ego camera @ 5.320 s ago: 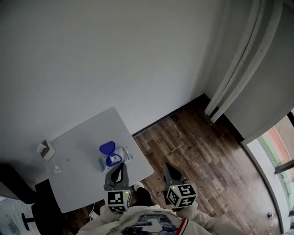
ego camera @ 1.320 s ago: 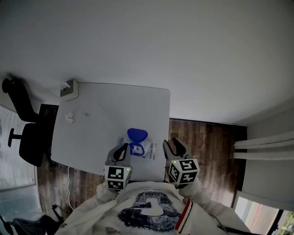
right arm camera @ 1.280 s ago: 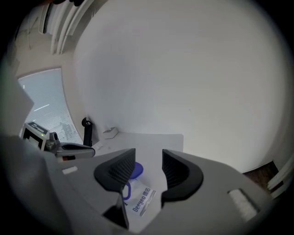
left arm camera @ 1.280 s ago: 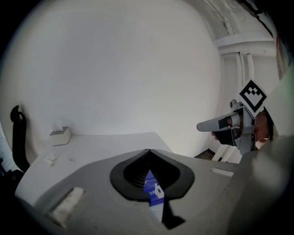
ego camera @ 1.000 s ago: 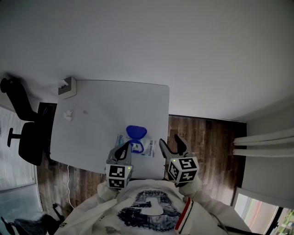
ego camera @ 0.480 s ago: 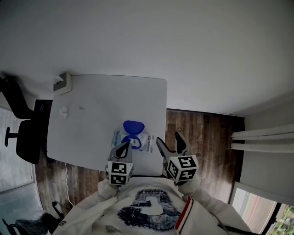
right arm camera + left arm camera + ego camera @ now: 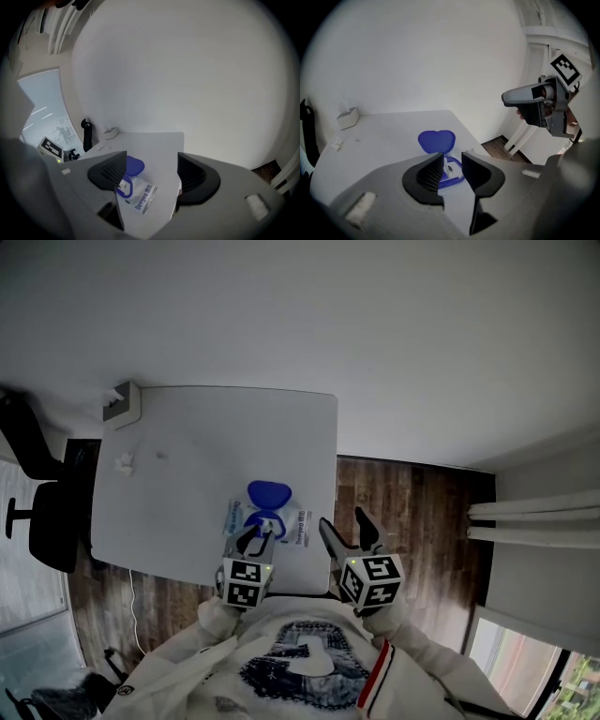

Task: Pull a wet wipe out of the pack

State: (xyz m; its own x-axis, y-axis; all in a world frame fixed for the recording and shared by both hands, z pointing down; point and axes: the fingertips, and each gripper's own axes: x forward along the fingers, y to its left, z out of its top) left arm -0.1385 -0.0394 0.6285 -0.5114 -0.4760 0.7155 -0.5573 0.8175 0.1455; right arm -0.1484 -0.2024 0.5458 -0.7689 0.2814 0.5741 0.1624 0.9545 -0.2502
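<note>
The wet wipe pack (image 7: pixel 270 524) lies near the white table's (image 7: pixel 187 484) front edge, its blue lid (image 7: pixel 269 493) flipped open. A white wipe tab (image 7: pixel 442 165) pokes up inside the blue ring. My left gripper (image 7: pixel 253 542) hovers just over the pack's near end. Its jaws have just been opening and now stand open by a narrow gap (image 7: pixel 452 165), with the tab behind that gap, untouched. My right gripper (image 7: pixel 342 529) hangs off the table's right front corner, open wide after closing slightly, nothing between its jaws (image 7: pixel 151 171); the pack (image 7: pixel 140 197) lies below.
A small white box (image 7: pixel 120 401) sits at the table's far left corner, with a crumpled white scrap (image 7: pixel 123 462) nearer. A black chair (image 7: pixel 37 512) stands left of the table. Dark wood floor (image 7: pixel 412 512) lies to the right, a white wall behind.
My left gripper has come down toward the pack and its jaws have gone from shut to open. The right gripper has hardly moved.
</note>
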